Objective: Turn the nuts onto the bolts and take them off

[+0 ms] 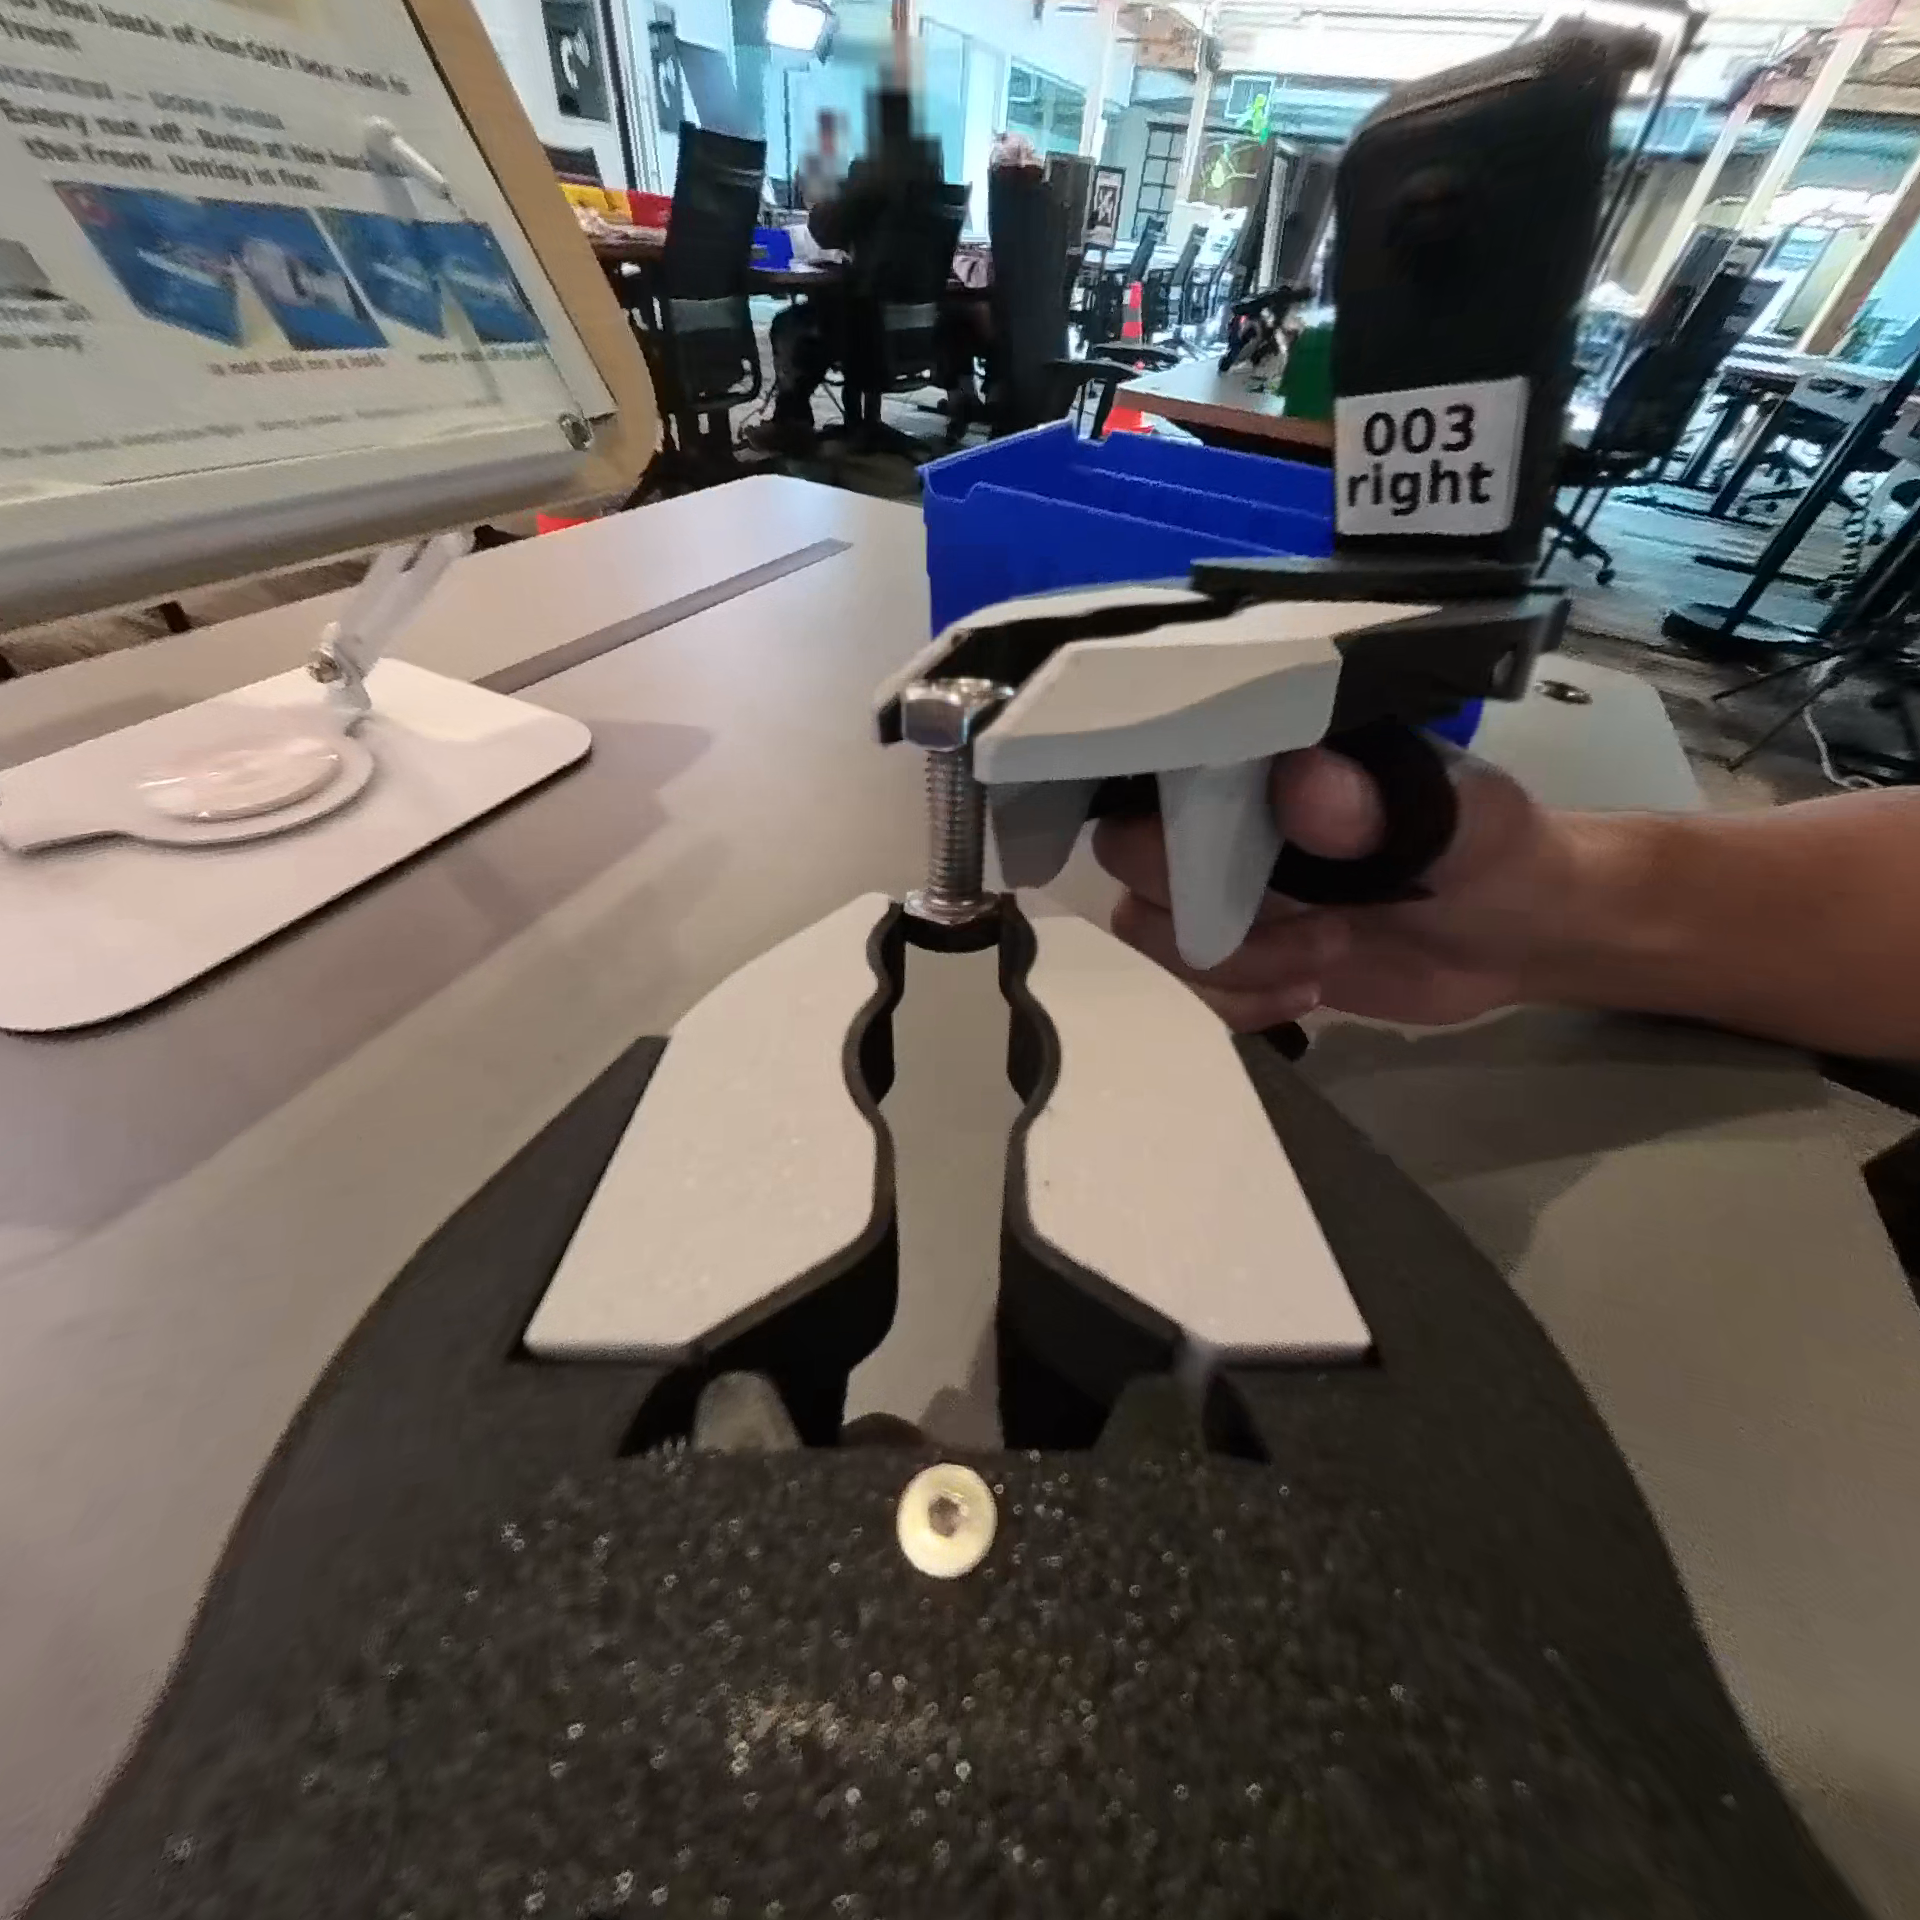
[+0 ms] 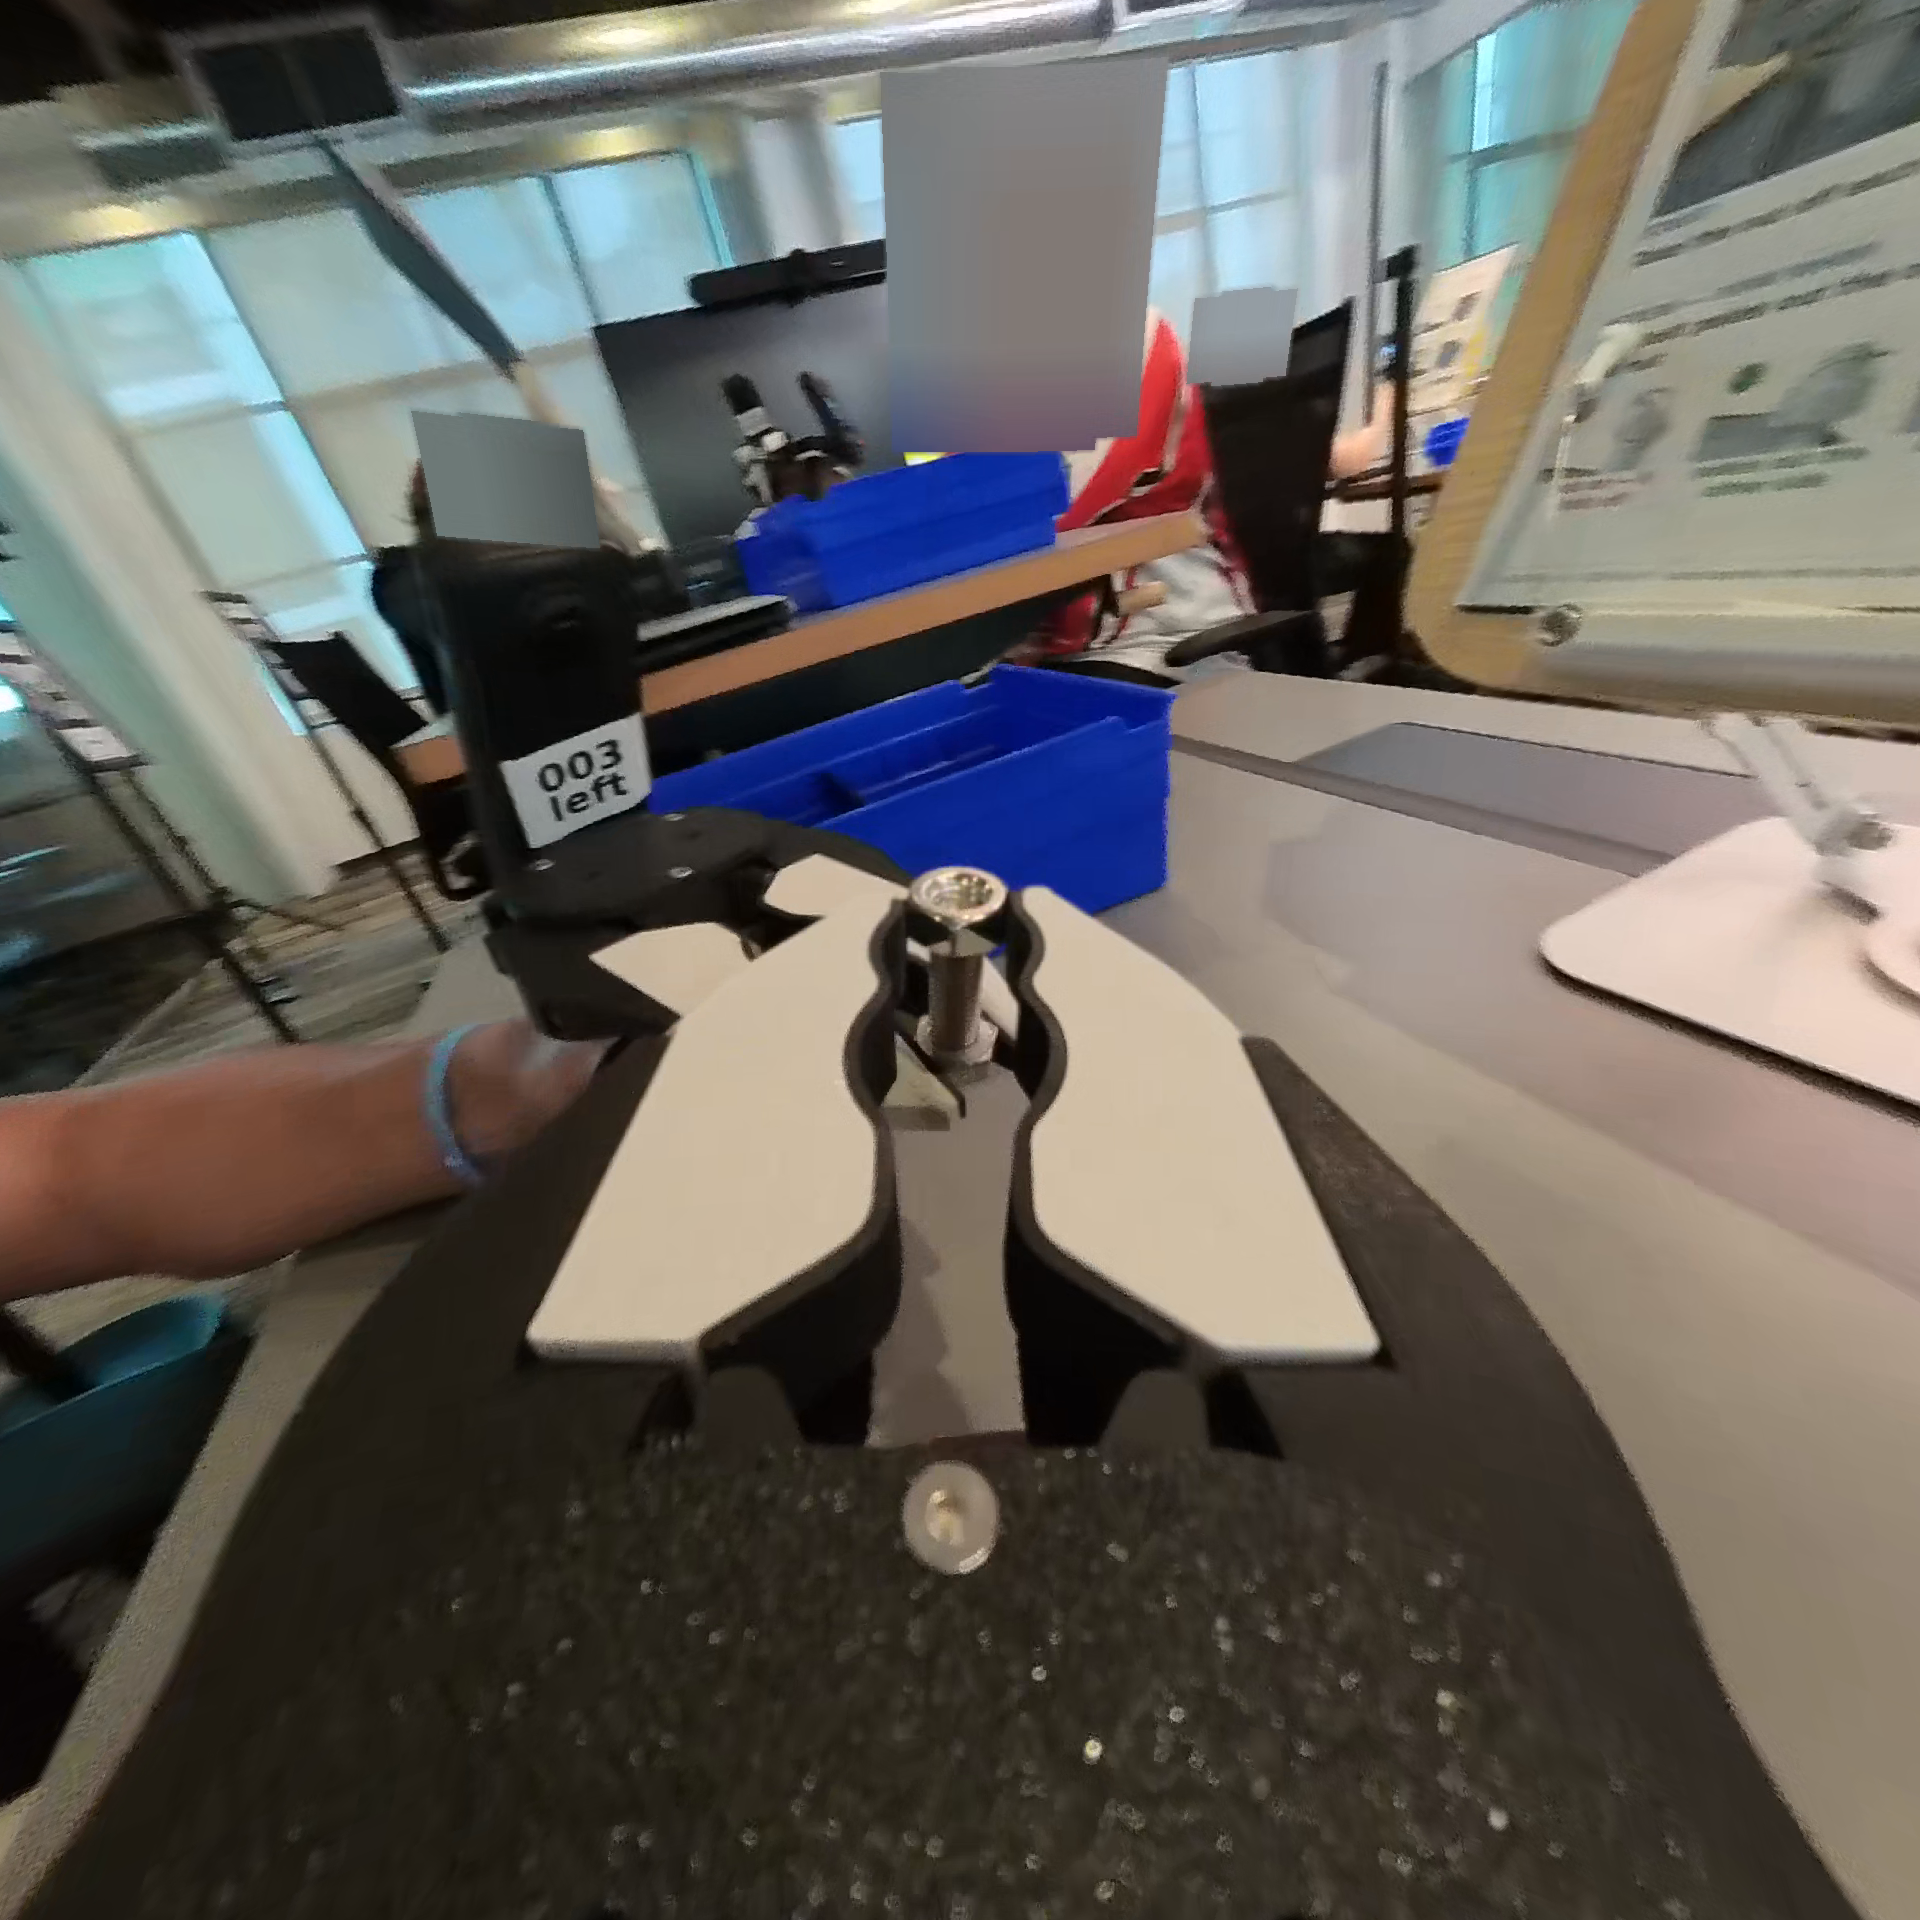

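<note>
The threaded silver steel bolt (image 1: 948,805) stands upright above the grey table (image 1: 644,790); the right gripper (image 2: 954,914) clenches its head, the left gripper (image 1: 948,920) clenches the hexagonal silver nut (image 2: 961,1051) at its lower end. The nut appears barely engaged, whether going on or coming off I cannot tell; the blue plastic bin (image 2: 1039,800) sits well behind.

Beyond my claw a grey counter (image 1: 644,727) is stretching toward an open office. Black office chairs (image 1: 717,281) are standing around long wooden tables (image 2: 935,613) farther off. Large windows (image 2: 260,343) are letting daylight in behind them, and a ceiling duct (image 2: 727,62) is running overhead above my claw.
</note>
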Motion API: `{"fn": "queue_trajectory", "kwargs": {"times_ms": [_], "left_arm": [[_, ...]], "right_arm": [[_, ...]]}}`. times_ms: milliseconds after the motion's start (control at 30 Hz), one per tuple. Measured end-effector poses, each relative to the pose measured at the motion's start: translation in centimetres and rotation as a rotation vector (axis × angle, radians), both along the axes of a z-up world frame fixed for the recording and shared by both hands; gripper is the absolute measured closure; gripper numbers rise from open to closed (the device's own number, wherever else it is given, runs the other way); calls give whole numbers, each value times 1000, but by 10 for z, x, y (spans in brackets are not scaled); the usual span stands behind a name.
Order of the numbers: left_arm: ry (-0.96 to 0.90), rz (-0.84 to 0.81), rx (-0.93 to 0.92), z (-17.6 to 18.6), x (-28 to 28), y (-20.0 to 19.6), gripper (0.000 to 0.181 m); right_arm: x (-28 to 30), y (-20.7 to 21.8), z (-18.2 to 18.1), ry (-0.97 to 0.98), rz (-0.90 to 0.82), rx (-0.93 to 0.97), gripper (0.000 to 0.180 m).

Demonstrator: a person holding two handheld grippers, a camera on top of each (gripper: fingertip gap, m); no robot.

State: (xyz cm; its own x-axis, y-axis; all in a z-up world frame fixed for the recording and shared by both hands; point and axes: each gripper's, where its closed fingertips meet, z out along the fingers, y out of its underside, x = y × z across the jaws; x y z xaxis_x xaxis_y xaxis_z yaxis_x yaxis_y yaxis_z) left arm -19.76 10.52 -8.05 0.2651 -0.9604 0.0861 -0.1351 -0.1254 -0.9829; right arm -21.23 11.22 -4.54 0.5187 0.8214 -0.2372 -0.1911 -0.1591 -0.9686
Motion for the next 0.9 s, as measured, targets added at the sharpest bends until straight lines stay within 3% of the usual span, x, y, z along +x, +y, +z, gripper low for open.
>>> {"fn": "queue_trajectory", "kwargs": {"times_ms": [100, 300, 567, 767, 900], "left_arm": [[-25, -20, -53, 0, -1, 2, 164], [-114, -82, -181, 7, -9, 4, 164], [-135, -337, -230, 11, 1, -39, 164], [-160, -365, -259, 14, 2, -44, 164], [-169, -331, -259, 17, -3, -35, 164]], "right_arm": [[1, 2, -2, -21, -43, 7, 162], [11, 0, 11, 96, 45, 17, 146], [8, -21, 15, 230, 355, -55, 136], [-9, -48, 17, 201, 491, -14, 135], [-10, -45, 19, 194, 442, 9, 126]]}}
